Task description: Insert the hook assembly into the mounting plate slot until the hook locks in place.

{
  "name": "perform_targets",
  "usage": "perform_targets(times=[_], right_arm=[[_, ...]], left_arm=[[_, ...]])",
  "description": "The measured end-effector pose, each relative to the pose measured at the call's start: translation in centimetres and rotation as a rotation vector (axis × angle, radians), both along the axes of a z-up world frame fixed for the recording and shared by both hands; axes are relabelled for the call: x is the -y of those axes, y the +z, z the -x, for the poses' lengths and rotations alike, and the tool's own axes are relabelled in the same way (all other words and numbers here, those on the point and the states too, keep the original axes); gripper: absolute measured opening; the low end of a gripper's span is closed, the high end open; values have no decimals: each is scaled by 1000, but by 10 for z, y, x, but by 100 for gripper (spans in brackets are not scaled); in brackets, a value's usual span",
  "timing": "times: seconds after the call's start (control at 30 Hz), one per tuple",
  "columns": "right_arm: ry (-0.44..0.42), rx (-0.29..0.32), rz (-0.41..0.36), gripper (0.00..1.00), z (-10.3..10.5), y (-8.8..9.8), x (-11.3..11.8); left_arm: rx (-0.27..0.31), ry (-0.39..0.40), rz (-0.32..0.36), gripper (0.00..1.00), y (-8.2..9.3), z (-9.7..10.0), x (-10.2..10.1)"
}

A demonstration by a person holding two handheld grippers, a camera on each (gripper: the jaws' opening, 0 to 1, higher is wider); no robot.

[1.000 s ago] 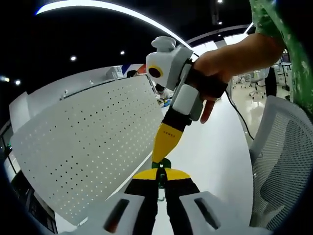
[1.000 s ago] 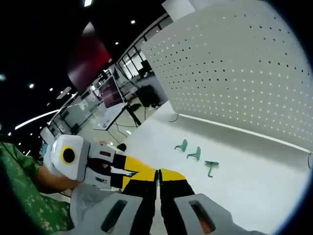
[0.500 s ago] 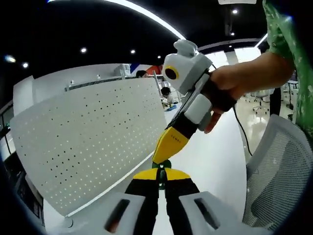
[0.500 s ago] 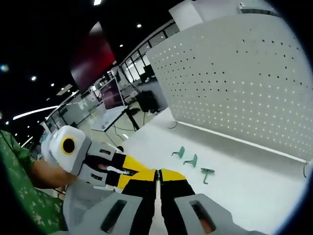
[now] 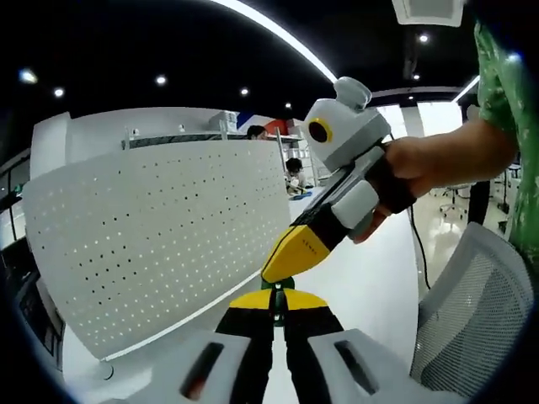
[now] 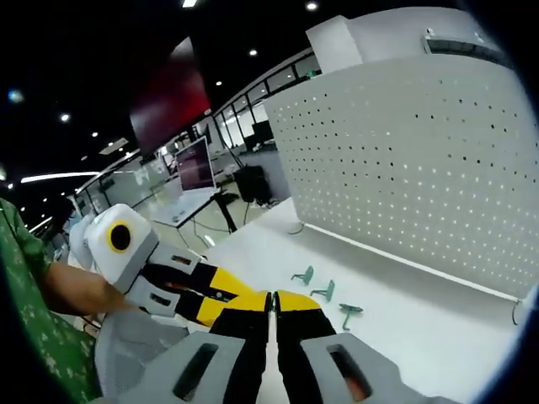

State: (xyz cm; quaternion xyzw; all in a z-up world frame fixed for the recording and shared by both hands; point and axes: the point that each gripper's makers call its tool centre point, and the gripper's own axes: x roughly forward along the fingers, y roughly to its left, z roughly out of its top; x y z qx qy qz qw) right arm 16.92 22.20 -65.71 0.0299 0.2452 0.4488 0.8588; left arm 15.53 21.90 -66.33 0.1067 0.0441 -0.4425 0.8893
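White desk w/ pegboard (image 5: 152, 244); both tongs (image 5: 276, 296) (image 6: 271, 297) tip-to-tip, pinching green hook (image 5: 277, 284)

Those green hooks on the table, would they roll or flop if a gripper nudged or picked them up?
The green hooks look like small rigid pieces, so probably stiff and light. Their angular bent shapes suggest they would slide or tip rather than roll on the smooth white table.

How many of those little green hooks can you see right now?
4. Three hooks lie in a row on the white table in front of the pegboard. A fourth sits between the tips of both grippers. More may be hidden.
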Motion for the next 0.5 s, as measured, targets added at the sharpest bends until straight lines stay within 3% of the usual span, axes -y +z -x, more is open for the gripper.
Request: perform_targets(times=[0.5], right_arm=[[-23, 51, -23, 6, -5, 11, 2]], left_arm=[[-5, 14, 21, 2, 5, -1, -3]])
